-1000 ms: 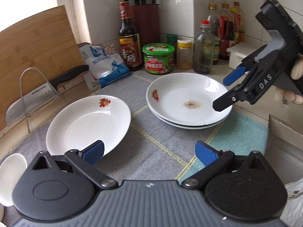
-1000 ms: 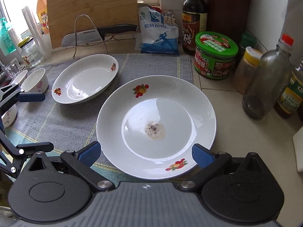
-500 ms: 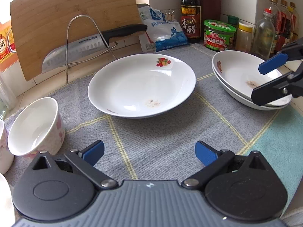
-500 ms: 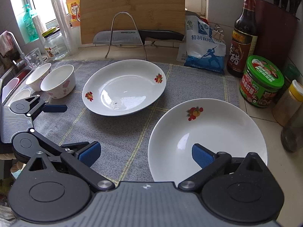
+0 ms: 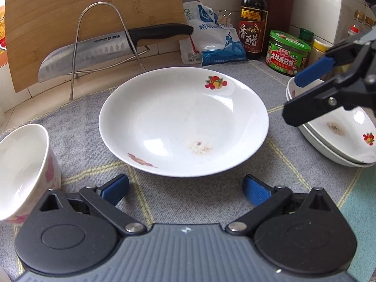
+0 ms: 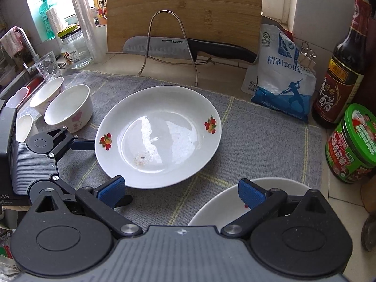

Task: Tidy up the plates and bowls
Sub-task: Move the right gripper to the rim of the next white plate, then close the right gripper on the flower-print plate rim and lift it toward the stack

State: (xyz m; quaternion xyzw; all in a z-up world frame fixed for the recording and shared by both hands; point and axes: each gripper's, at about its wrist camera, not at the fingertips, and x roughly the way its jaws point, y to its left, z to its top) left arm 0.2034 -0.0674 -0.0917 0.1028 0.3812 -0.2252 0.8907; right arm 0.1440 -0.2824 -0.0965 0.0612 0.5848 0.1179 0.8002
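Note:
A white deep plate (image 5: 183, 122) with fruit prints lies alone on the grey cloth, straight ahead of my open left gripper (image 5: 185, 186). The same plate (image 6: 157, 136) fills the middle of the right wrist view. A stack of two like plates (image 5: 338, 138) sits at the right; my open right gripper (image 5: 298, 98) hovers over its left edge. In the right wrist view that stack (image 6: 225, 202) lies under my right gripper (image 6: 181, 191). White bowls (image 6: 68, 110) with pink prints stand at the left, one close to my left gripper (image 5: 21, 164).
A wooden cutting board (image 5: 94, 18) and a knife (image 5: 105, 49) on a wire rack stand behind the plate. A salt bag (image 5: 211, 44), vinegar bottle (image 5: 252, 16) and green-lidded jar (image 5: 287, 51) line the back right. Jars and a glass (image 6: 47, 65) sit near the sink at left.
My left gripper swung left from the stack to face the lone plate and closed in on it. My right gripper drew back from the stack and turned toward the lone plate.

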